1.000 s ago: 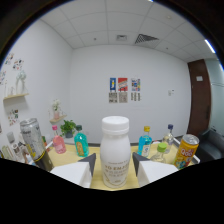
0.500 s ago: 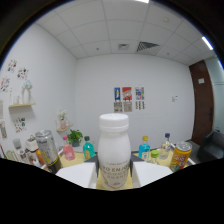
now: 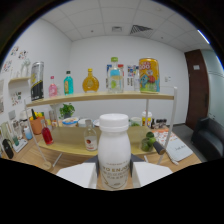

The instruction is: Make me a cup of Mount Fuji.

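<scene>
Your gripper (image 3: 114, 172) fingers pinch white bottle (image 3: 114, 150) upright between pads, in front of two-tier shelf (image 3: 100, 98). Step in hand, as judged: carrying ingredient bottle toward mixing spot. Next: keep bottle vertical, locate cup, none clearly identifiable.

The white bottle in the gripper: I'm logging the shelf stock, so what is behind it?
Behind the white bottle stands a two-level shelf; a small red-labelled bottle shows beside it. Whatever sits directly behind is covered.
</scene>
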### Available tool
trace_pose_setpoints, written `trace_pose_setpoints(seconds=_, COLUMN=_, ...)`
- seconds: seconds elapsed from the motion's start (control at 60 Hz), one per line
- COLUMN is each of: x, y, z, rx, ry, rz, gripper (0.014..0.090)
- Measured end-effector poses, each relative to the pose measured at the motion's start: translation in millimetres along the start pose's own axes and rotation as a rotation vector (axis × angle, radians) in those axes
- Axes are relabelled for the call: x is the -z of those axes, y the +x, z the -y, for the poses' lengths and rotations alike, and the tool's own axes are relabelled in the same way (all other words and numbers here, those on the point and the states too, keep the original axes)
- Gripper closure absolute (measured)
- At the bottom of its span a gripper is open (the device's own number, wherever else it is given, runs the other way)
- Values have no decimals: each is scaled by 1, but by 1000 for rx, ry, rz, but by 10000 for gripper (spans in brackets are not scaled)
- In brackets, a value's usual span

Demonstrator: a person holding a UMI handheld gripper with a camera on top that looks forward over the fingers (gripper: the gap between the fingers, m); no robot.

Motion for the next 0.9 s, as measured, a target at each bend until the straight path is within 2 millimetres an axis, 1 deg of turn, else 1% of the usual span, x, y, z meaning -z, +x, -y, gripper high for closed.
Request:
trace_pose_setpoints(seconds=0.033, x=-4, y=3, z=-15, rx=-7, ry=0, rz=3, gripper=568)
trace_pose_setpoints(seconds=0.1, x=-15, y=14, z=-50, rx=5, ry=-62, rz=-22, gripper=569)
trace_pose_setpoints(seconds=0.167, x=-23, y=21, z=-71, rx=63, ry=-91, rz=-41, gripper=569)
trace_pose_setpoints(seconds=0.233, x=-29, y=26, z=-84, rx=198, ry=-112, rz=-53, gripper=570)
trace_pose_setpoints(seconds=0.333, x=-36, y=26, z=-88, rx=492, ry=-104, rz=-47, gripper=570)
trace_pose_setpoints(seconds=0.45, x=-43, y=19, z=-90, rx=852, ry=-87, rz=-38, gripper=571)
trace_pose_setpoints(seconds=0.567, x=-47, y=15, z=-86, rx=1178, ry=-58, rz=-37, gripper=567)
trace_pose_setpoints(seconds=0.633, x=-49, y=11, z=-81, rx=1338, ry=-40, rz=-38, gripper=570)
trace_pose_setpoints(seconds=0.733, x=-49, y=11, z=-75, rx=1561, ry=-26, rz=-56, gripper=573)
trace_pose_setpoints(seconds=0.817, x=-50, y=10, z=-63, rx=1752, ry=15, rz=-108, gripper=573)
trace_pose_setpoints(seconds=0.833, x=-55, y=12, z=-60, rx=1790, ry=17, rz=-116, gripper=573)
trace_pose_setpoints(seconds=0.85, x=-51, y=13, z=-60, rx=1814, ry=7, rz=-127, gripper=573)
trace_pose_setpoints(seconds=0.9, x=-51, y=11, z=-60, rx=1865, ry=-11, rz=-136, gripper=572)
